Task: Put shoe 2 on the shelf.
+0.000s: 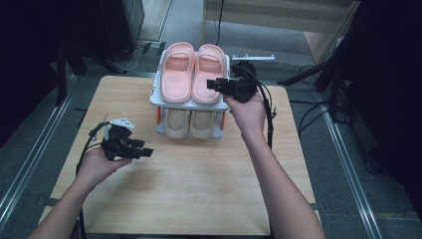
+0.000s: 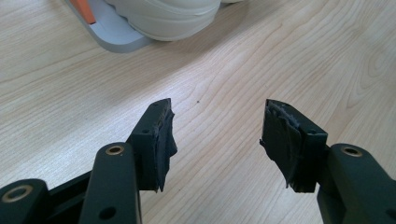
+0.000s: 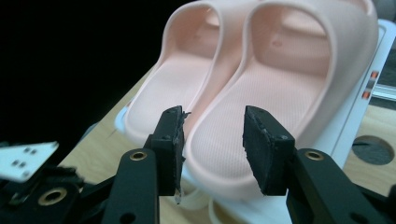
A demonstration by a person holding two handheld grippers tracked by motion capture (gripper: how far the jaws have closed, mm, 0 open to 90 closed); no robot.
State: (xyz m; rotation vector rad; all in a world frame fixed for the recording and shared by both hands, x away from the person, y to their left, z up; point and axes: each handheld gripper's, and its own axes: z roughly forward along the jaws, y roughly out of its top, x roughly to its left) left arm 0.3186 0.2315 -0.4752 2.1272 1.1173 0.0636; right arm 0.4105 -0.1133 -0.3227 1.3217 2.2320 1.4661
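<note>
My right tongs (image 1: 215,84) are open wide, at the heel of the right pink slipper (image 1: 208,72), which points up the frame. My left tongs (image 1: 146,152) wait open, lower left.

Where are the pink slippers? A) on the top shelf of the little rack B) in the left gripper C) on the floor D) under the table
A: the pink slippers sit side by side on the rack's top shelf, above a cream pair, with the open right gripper beside them.
</note>
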